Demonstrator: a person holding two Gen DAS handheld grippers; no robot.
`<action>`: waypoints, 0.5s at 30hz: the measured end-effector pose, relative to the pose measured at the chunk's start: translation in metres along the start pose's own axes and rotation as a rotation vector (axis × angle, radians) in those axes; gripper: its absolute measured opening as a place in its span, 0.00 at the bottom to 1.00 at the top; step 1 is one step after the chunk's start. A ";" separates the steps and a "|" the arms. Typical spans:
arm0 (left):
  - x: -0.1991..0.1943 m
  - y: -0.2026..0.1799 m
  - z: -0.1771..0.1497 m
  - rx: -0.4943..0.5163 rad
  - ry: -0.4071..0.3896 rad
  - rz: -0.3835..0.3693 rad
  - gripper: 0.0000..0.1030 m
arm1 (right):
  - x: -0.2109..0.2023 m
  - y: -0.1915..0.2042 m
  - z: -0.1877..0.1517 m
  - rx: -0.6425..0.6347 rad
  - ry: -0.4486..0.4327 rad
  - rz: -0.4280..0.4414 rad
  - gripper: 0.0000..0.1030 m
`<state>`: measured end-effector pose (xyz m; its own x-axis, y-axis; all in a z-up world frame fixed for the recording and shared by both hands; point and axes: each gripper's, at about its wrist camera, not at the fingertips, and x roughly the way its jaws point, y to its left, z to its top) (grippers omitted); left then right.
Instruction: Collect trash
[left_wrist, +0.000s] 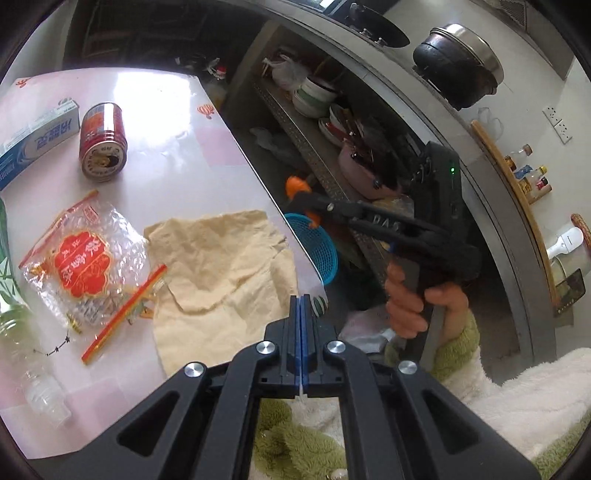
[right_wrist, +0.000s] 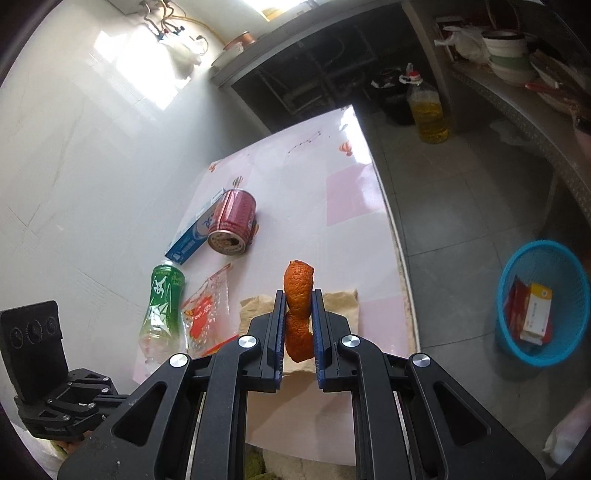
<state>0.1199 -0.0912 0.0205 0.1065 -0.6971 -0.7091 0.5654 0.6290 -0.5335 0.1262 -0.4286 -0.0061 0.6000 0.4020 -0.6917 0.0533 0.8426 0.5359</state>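
Note:
My right gripper (right_wrist: 299, 301) is shut on a curl of orange peel (right_wrist: 298, 291) and holds it above the table's front part. The left wrist view shows that same gripper (left_wrist: 308, 206) past the table's edge, with the peel (left_wrist: 295, 184) at its tip over the blue basket (left_wrist: 316, 247). My left gripper (left_wrist: 302, 301) is shut with nothing in it, above the beige paper (left_wrist: 221, 273). On the table lie a red can (right_wrist: 232, 221), a toothpaste box (right_wrist: 194, 230), a green-labelled plastic bottle (right_wrist: 162, 302) and a clear bag with a red label (left_wrist: 85, 266).
The blue basket (right_wrist: 543, 302) stands on the grey floor right of the table and holds a few small boxes. A yellow oil bottle (right_wrist: 428, 110) stands on the floor farther back. A metal shelf (left_wrist: 295, 122) with bowls runs along the right. A white wall borders the table's left.

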 end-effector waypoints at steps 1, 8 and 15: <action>0.002 0.000 0.002 -0.001 -0.015 0.009 0.00 | 0.003 0.000 0.000 0.001 0.006 0.001 0.12; 0.046 0.013 0.036 0.037 -0.107 0.203 0.00 | 0.009 -0.001 -0.001 0.007 0.027 0.002 0.12; 0.094 0.033 0.044 0.075 -0.074 0.377 0.00 | 0.028 0.007 -0.015 -0.032 0.100 -0.005 0.12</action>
<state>0.1845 -0.1512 -0.0437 0.3754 -0.4461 -0.8124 0.5331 0.8210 -0.2045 0.1314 -0.4059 -0.0288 0.5168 0.4303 -0.7401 0.0291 0.8551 0.5176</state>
